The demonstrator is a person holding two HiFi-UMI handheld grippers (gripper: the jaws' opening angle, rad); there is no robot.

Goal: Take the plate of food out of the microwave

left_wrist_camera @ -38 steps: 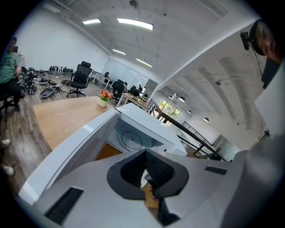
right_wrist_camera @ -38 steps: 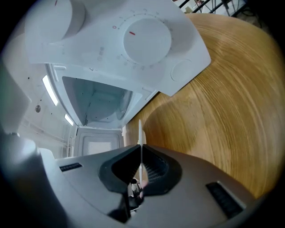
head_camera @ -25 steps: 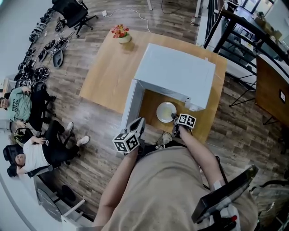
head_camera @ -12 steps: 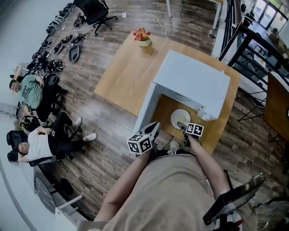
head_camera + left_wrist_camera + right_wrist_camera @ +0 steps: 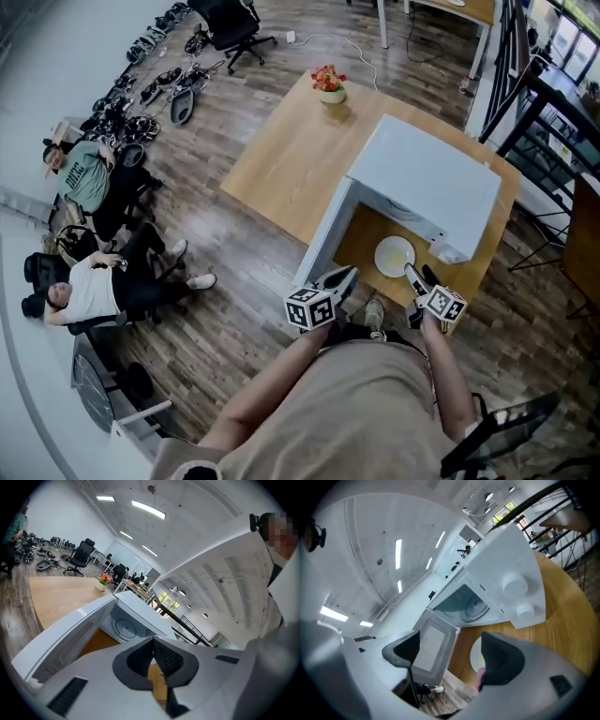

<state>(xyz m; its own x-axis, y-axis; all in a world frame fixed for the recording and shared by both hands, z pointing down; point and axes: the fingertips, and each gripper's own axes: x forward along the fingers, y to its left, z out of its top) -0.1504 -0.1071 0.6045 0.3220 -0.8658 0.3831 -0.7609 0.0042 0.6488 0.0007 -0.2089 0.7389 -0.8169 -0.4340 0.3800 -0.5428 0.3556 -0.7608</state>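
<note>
The white plate of food [image 5: 395, 255] lies on the wooden table [image 5: 281, 155] just in front of the white microwave [image 5: 422, 183], whose door [image 5: 326, 239] stands open to the left. My right gripper [image 5: 419, 274] is lifted off the plate's near right side; its jaws, wide apart, have just been closing slightly with nothing between them. In the right gripper view the plate [image 5: 475, 654] shows low between the pads [image 5: 501, 660], below the open cavity [image 5: 466, 604]. My left gripper [image 5: 342, 277] is shut and empty near the door's lower edge.
A flower pot [image 5: 329, 82] stands at the table's far corner. Seated people [image 5: 84, 183] and gear line the left wall. An office chair [image 5: 230, 19] stands beyond the table. A dark railing [image 5: 553, 103] runs along the right.
My right gripper was at the plate's edge, then opened and rose off it. The plate stays on the table. The left gripper has barely shifted.
</note>
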